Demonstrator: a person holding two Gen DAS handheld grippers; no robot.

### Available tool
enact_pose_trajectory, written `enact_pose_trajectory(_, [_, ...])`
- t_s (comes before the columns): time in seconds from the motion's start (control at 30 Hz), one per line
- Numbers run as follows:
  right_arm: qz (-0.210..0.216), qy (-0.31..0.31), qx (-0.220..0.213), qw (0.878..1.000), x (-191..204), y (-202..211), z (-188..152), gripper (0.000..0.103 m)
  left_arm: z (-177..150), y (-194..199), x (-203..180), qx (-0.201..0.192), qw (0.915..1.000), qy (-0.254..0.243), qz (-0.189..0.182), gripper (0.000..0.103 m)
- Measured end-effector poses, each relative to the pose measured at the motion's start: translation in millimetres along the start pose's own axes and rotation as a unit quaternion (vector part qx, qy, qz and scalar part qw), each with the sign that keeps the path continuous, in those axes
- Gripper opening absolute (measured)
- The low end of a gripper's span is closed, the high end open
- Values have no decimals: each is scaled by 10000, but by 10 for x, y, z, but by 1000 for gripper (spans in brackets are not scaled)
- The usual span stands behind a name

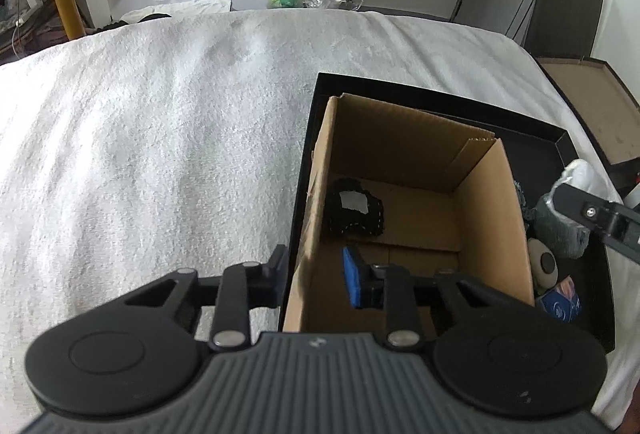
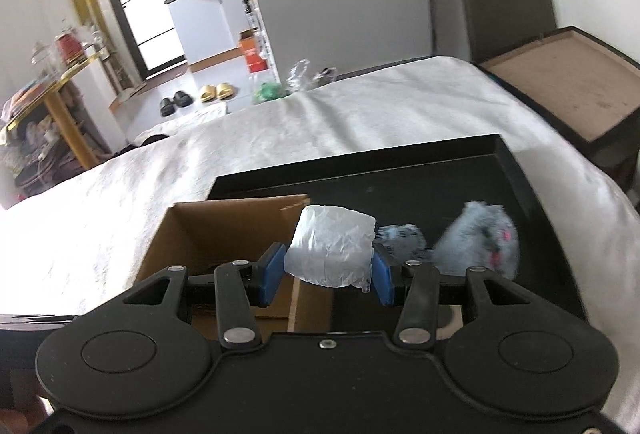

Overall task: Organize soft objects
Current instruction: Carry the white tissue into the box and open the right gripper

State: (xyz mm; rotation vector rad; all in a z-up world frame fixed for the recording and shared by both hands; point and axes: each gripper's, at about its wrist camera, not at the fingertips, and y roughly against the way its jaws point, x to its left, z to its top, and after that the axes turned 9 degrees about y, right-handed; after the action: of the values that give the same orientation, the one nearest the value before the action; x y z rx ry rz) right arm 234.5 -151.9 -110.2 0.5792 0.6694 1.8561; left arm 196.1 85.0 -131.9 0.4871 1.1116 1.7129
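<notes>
The left gripper (image 1: 312, 280) straddles the near-left wall of the cardboard box (image 1: 400, 170), one finger outside and the blue pad inside; whether the pads already press on the wall is hard to tell from this angle, though the gripper looks set to steady the box. Inside the box, on its floor near the left wall, lies a black knitted piece with a white label (image 1: 354, 208). The box stands in a shallow black tray (image 2: 400, 170) on a bed covered with a white towel (image 1: 160, 114). To the right, the right gripper (image 2: 326, 266) pinches a white crumpled wad (image 2: 330, 246) between its blue pads, held above the tray just right of the box's right wall. The step in hand seems to be carrying this wad to the box; the next move calls for going left over the wall and spreading the pads above the open floor, clear of the left gripper's inner finger. Further right in the tray sit a grey fluffy toy (image 2: 480, 238), blurred, and a small grey-blue knit (image 2: 400, 236), seemingly yet to be sorted.
</notes>
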Motion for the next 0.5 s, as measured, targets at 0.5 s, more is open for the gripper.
enact_pose_trajectory(0.5, [356, 555, 352, 9972, 482, -385, 104, 46, 101, -150, 72, 155, 9997, 166, -125, 10])
